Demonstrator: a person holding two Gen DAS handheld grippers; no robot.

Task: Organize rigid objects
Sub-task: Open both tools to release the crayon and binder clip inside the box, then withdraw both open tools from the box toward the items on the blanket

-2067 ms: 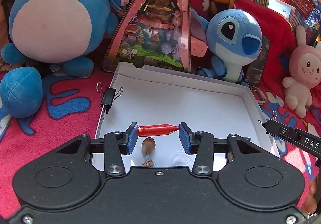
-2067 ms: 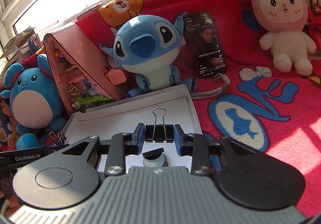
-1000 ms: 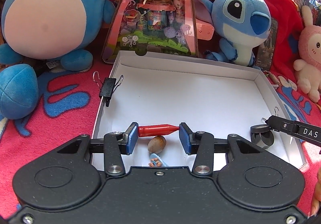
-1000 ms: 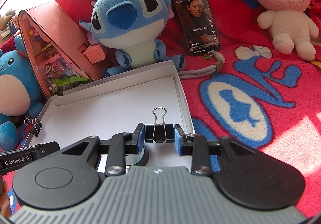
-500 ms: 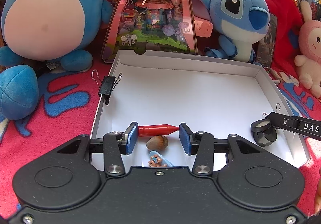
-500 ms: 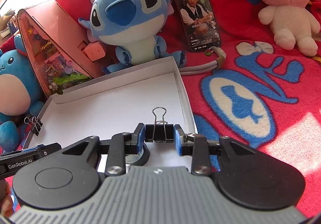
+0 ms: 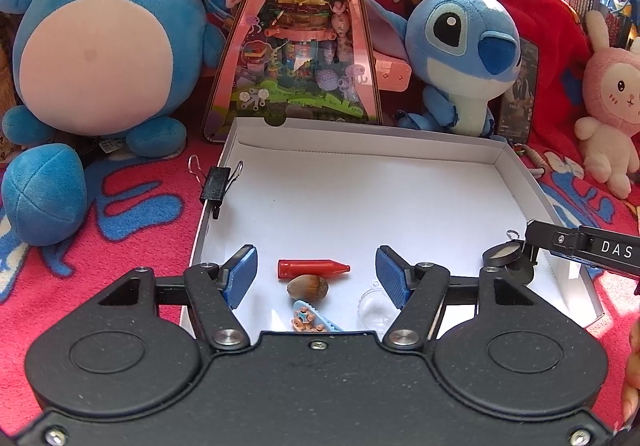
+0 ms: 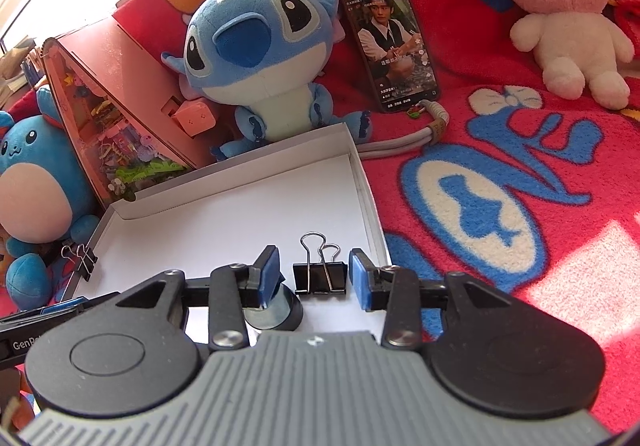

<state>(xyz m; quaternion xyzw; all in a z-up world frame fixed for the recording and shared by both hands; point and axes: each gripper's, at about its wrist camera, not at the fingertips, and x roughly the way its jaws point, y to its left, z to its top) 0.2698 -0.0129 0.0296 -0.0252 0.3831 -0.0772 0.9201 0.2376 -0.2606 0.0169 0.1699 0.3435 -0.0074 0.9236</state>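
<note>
The white box (image 7: 360, 134) is the landmark: a shallow open tray with low walls on all four sides, lying on a red blanket (image 7: 132, 242).

The left tongs (image 7: 316, 270) stand apart over the box's near end, with gaps on both sides of one red crayon (image 7: 312, 269) that lies flat on the box floor between the blue pads (image 7: 242, 274), touching neither. Just nearer than the crayon lie one brown acorn (image 7: 307, 286), one small blue figure clip (image 7: 312, 320) and one clear glass bulb (image 7: 372, 306).

The right tongs (image 8: 314, 278) are also apart, over the box's near right corner; one black binder clip (image 8: 319, 277) sits on the floor between them, free of both pads. One round black-and-silver weight (image 8: 276, 314) lies just beside it, under the left pad.

A second binder clip (image 7: 218, 182) grips the box's left wall. The far half of the box floor is bare white. Two blue plush toys (image 7: 100, 46) and one pink bunny (image 8: 560, 6) crowd the far edge.
</note>
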